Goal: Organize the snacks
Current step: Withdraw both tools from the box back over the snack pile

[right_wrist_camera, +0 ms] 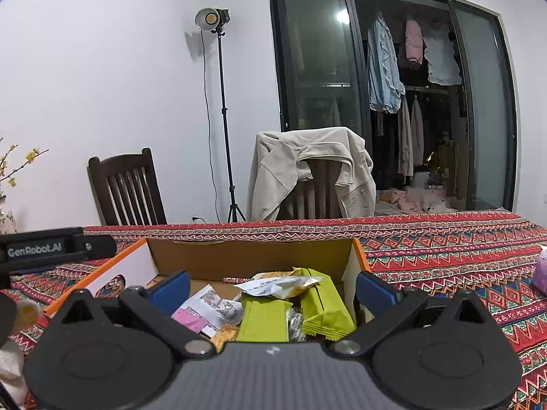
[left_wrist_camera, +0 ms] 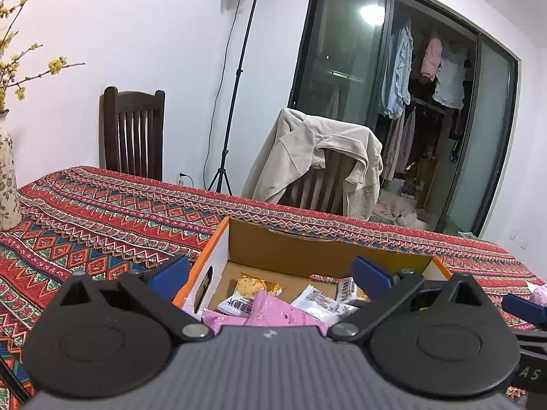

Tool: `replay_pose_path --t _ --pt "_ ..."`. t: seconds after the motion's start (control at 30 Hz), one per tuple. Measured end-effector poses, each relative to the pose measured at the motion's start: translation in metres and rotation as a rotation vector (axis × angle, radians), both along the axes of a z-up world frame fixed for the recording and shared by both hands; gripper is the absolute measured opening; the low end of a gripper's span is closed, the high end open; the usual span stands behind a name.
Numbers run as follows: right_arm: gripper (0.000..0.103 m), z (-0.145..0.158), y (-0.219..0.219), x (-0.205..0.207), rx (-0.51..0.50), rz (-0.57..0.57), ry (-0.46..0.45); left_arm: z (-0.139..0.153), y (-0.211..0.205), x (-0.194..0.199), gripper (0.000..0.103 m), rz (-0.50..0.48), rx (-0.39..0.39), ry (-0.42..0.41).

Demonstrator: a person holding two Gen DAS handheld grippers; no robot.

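Hand-held gripper (right_wrist_camera: 271, 288) — box (right_wrist_camera: 253, 256) half-hidden

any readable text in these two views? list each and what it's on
"GenRobot.AI": white print on the black left gripper body, seen in the right wrist view.
"AS": tail of a cut-off word on the black right gripper, at the left wrist view's edge.
White snack packets in the cardboard box: barcodes and upside-down print, too small to read.
Pink packet: label print blurred.

Snack box (left_wrist_camera: 218, 253) on patterned tablecloth (left_wrist_camera: 102, 225)

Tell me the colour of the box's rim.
Orange, on the cardboard box; clearest in the right wrist view.
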State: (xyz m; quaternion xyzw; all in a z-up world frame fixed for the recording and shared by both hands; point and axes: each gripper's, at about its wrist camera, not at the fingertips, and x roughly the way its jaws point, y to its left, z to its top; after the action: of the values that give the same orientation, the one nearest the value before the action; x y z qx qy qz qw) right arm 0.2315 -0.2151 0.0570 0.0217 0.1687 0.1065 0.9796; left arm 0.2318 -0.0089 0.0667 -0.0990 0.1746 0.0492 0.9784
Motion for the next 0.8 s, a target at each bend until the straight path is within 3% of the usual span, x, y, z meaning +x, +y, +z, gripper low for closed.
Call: replay_pose_path --t 0.33,0.8 --pt "0.103 0.018 -0.002 -0.031 0.002 0.016 -0.005 0.023 0.0 -0.036 0.103 -0.03 -0.013 -0.004" --pt "0.103 0.001 0.012 -0.109 -0.05 0.051 0.047 -0.003 0.027 -0.112 0.103 -0.055 0.039 0.044"
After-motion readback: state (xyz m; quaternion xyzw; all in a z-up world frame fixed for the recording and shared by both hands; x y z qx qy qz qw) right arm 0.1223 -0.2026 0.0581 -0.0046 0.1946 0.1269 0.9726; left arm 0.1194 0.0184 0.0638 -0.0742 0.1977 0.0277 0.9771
